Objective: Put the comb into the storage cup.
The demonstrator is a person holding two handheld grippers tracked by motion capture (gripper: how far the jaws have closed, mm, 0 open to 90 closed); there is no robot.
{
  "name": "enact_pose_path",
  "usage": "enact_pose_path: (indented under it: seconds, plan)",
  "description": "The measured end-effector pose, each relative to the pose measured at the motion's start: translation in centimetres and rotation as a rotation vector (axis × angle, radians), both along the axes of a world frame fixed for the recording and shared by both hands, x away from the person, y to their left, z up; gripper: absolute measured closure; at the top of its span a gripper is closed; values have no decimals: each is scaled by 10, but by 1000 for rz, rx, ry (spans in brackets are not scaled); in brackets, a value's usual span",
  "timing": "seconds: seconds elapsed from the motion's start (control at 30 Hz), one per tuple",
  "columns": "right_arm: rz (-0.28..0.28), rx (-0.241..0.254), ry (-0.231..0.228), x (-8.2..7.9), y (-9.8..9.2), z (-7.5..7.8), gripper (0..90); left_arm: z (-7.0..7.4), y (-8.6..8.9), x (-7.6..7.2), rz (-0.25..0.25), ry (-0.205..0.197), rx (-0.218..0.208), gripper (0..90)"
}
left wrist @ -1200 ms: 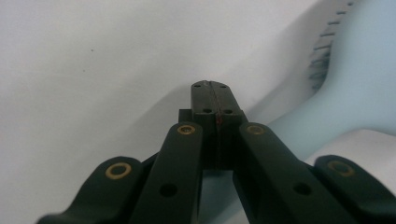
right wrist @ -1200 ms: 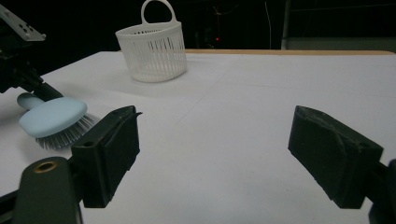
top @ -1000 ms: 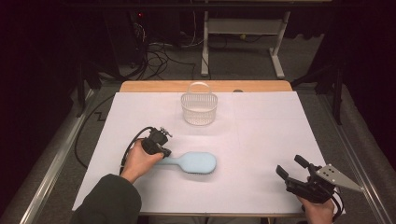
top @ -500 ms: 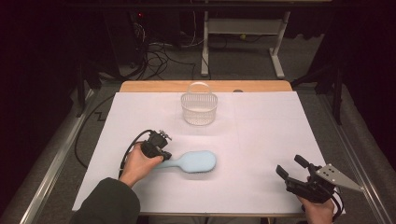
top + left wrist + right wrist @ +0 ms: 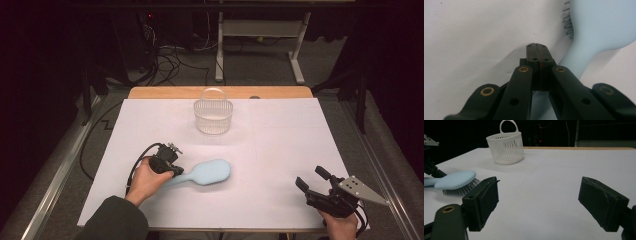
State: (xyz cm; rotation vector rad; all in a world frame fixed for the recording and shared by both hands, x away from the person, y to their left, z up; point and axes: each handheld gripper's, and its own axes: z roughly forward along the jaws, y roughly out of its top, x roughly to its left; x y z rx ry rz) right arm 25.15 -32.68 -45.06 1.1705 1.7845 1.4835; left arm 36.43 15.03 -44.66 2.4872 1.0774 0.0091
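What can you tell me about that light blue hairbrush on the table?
The hairbrush looks like pale blue plastic, with an oval head and a narrowing handle. It lies bristles down on the white table cover, handle toward the left tongs. Those tongs are shut, and in the left gripper view they sit above the handle; whether they touch it is unclear.

Left claw (image 5: 172, 171) jaws pressed together; right claw (image 5: 313, 180) jaws wide apart.

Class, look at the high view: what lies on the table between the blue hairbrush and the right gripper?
Nothing. Between the blue hairbrush and the right gripper the white table cover is bare, as the high view shows.
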Motion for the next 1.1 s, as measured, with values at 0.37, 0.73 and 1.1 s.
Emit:
enact_pose_path:
  seconds: [0.37,0.73,1.1]
  plan:
    - [0,0,1,0,0,0,172,-2,1,-12,-5,2,-23,900]
    - [0,0,0,0,0,0,172,-3,0,-24,0,10,-36,900]
    - [0,-2,-1,0,0,0,172,-4,-3,-35,0,10,-61,900]
